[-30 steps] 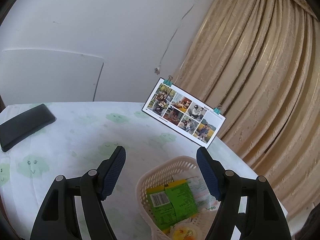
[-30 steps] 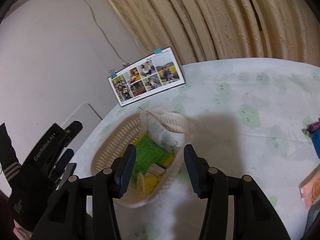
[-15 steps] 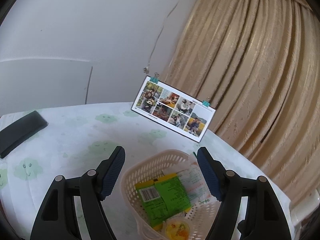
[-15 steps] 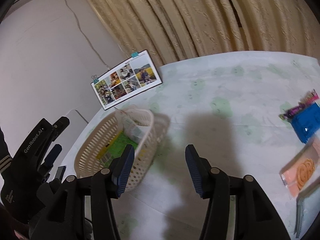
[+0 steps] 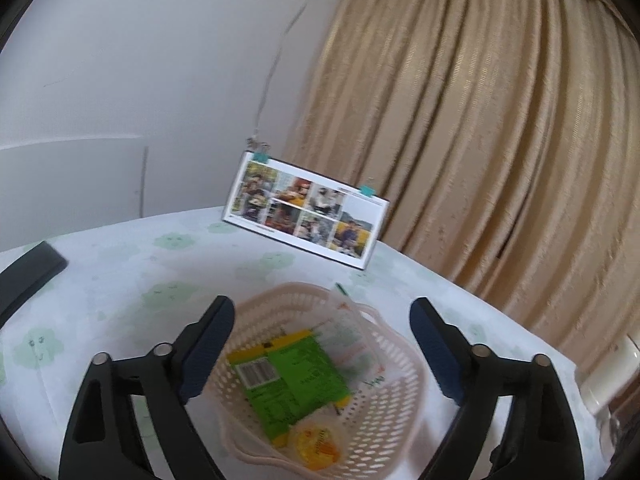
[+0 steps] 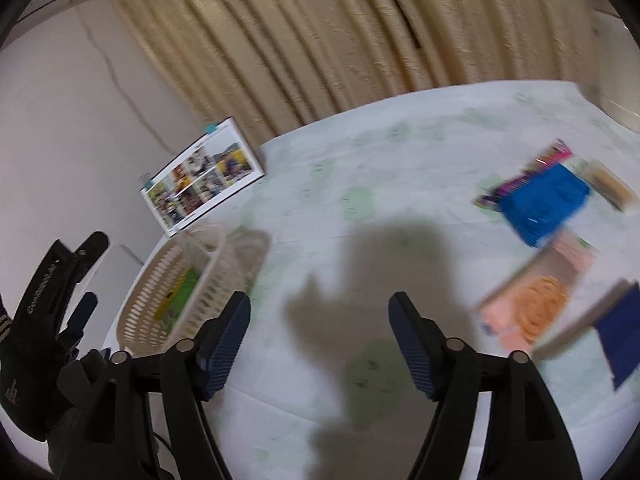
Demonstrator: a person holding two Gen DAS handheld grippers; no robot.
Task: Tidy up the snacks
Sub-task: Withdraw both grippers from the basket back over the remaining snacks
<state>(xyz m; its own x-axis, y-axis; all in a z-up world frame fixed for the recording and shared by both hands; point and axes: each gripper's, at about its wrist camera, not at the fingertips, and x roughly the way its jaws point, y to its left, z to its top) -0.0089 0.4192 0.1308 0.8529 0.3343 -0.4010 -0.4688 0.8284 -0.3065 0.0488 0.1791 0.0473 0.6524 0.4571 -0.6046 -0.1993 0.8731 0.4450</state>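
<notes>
- Right now my left hand-held gripper (image 5: 322,344) hangs over the basket (image 5: 400,412), wide open, with nothing in it.
- Its two blue pads (image 5: 208,350) sit one on each side of the basket, not touching it as far as I can see.
- Inside the basket I see a green snack pack (image 5: 296,388) lying flat, a white wrapper (image 5: 352,356) next to it, and a small round yellow cup (image 5: 316,442) at the near end.
- My right hand-held gripper (image 6: 320,340) is wide open too and holds nothing. Under it is only bare table (image 6: 360,168) and a dark shadow.
- From the right camera, the basket is off to the left, and the other gripper's black body shows beside it.
- More snacks lie well apart from the basket, on the right side of the table: a blue pack (image 6: 544,204), a pink pack with an orange swirl (image 6: 536,304), and a dark blue pack (image 6: 624,332) at the edge. They look blurry.
- A photo card (image 5: 308,210) with clips stands at the back of the table, near the curtain (image 5: 480,120).
- A flat black thing (image 5: 28,276) lies on the far left of the table.
</notes>
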